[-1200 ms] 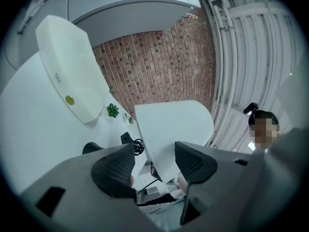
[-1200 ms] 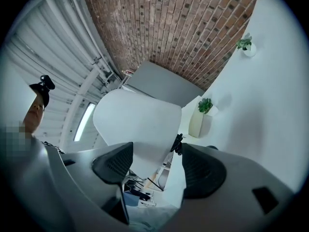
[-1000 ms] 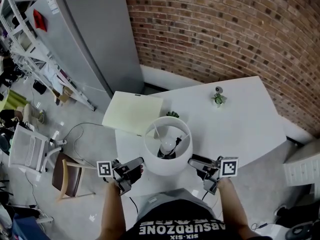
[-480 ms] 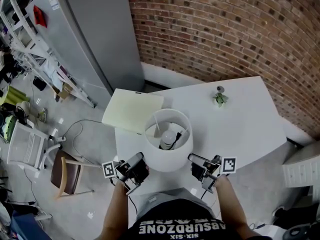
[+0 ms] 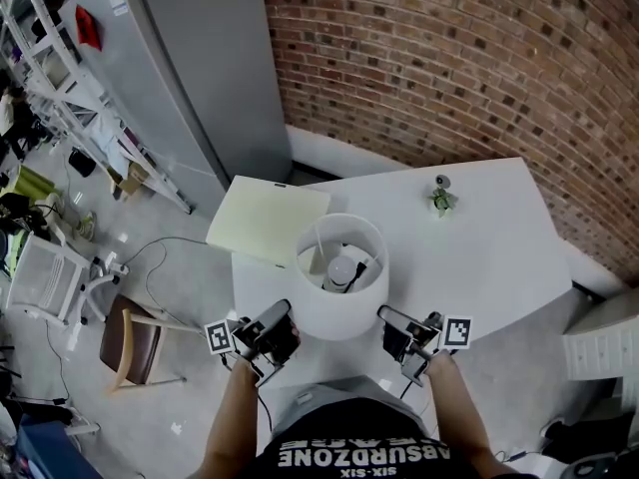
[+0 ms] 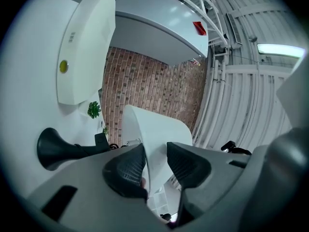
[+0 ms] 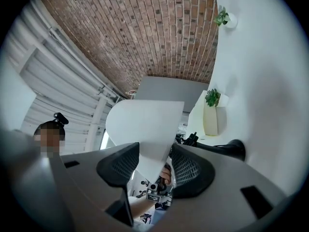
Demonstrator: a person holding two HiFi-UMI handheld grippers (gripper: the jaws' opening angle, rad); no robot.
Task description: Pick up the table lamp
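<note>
The table lamp has a white drum shade (image 5: 344, 302) with a bulb (image 5: 342, 270) showing inside, and it stands at the near edge of the white table (image 5: 479, 238). My left gripper (image 5: 282, 320) is at the shade's near-left rim and my right gripper (image 5: 389, 325) at its near-right rim. In the left gripper view the shade's wall (image 6: 159, 129) runs between the jaws of the left gripper (image 6: 155, 153), which are closing. In the right gripper view the shade (image 7: 147, 124) likewise runs between the closing jaws of the right gripper (image 7: 154, 156). The lamp's black base (image 6: 53, 149) rests on the table.
A cream board (image 5: 268, 220) lies on the table's far-left corner and a small potted plant (image 5: 440, 200) stands at the back. A tall grey cabinet (image 5: 190, 78) and a brick wall (image 5: 449, 58) lie beyond. A chair (image 5: 135, 347) stands on the floor to the left.
Both grippers have turned and closed in on the shade's lower rim, and their jaws have narrowed. The shade sits slightly higher in the head view.
</note>
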